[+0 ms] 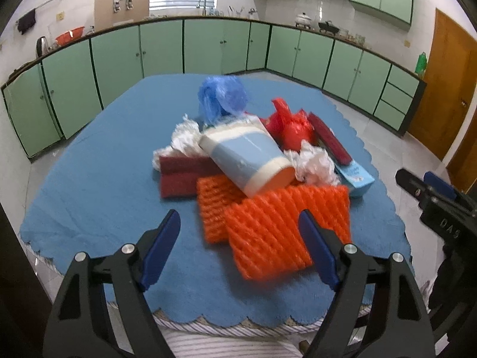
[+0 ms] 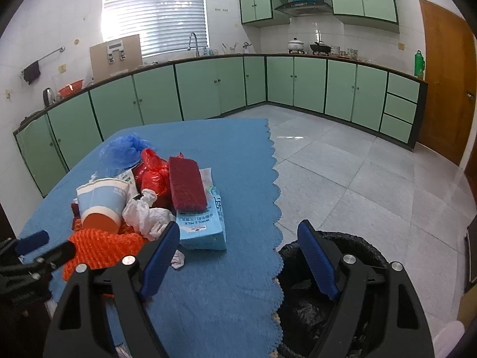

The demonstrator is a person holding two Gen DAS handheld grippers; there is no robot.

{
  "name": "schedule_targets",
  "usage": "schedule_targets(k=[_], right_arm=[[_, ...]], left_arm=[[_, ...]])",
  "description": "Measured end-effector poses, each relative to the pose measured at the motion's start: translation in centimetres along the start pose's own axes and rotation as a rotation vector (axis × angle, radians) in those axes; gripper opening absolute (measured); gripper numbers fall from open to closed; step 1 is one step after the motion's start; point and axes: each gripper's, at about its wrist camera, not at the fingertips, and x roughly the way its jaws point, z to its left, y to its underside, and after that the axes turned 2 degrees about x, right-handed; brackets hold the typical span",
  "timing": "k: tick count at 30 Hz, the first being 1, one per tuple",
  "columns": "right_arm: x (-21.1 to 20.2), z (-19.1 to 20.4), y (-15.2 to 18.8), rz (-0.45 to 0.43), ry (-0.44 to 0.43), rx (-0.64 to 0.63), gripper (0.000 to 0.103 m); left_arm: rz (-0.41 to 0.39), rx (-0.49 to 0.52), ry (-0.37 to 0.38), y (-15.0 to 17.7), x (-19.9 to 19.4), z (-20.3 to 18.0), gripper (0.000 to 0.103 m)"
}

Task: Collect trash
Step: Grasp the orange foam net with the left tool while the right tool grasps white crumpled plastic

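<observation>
Kitchen, pale green base cabinets along the walls. Near, a table under a blue scalloped cloth, trash heaped at its middle, apparently gathered for quick picking. Left to right across the heap in the left wrist view: crumpled white plastic wrap; dark red scouring pad lying flat beneath; two orange foam fruit nets overlapping at the near edge, one half on the other; tipped blue-and-cream paper cup resting on the nets and pad, base toward the camera; bunched blue plastic bag behind; knotted red plastic bag; second dark red pad propped on a light blue milk carton at the right end. Left gripper angled down over the nearer orange net, jaws wide, nothing between the pads, no contact visible; likely lined up on the net as the closest, softest piece. Right gripper spread wide too, empty, straddling the cloth's right edge in its own view, between carton and bin. Black-lined trash bin on the tiled floor just beside the table's right side, mouth open, presumably parked there to keep the carry short. Small white scrap loose on the cloth near the right gripper's left finger. Heap still on the table; bin contents unclear, too dark to tell.
</observation>
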Motion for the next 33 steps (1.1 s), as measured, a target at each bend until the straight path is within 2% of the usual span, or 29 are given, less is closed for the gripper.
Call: schedule_targets(k=[2,4,6,7,9,20,25,33], right_arm=[[-0.2,0.0,0.0,-0.008,0.004,-0.007,0.080],[-0.3,0.0,0.1,-0.010,0.002,-0.009,0.080],[-0.3,0.1,0.2,-0.010,-0.001,-0.007,0.080],[-0.3,0.2,0.2,-0.009,-0.002,-0.008,0.080],[-0.3,0.3,0.3,-0.007,-0.003,-0.010,0.080],[-0.2,2.0,-0.8,-0.028,-0.045,-0.030,0.080],[0.4,4.0,-1.0,-0.038,-0.088,-0.059,0.078],[2.8,7.7,0.0,-0.026,-0.124,-0.124,0.068]], left_arm=[[0.020,-0.003,0.021,0.3,0.3,-0.2,0.068],[0.046,-0.004,0.049,0.6,0.8,-0.6,0.048],[0.055,-0.005,0.065,0.8,1.0,-0.8,0.036],[0.053,0.000,0.063,0.9,1.0,-1.0,0.026],[0.046,0.002,0.066,0.9,0.8,-1.0,0.021],[-0.067,-0.071,0.073,-0.2,-3.2,1.4,0.015],[-0.126,-0.103,0.023,-0.4,-5.0,3.0,0.014],[-0.178,-0.173,-0.060,-0.1,-5.9,6.0,0.014]])
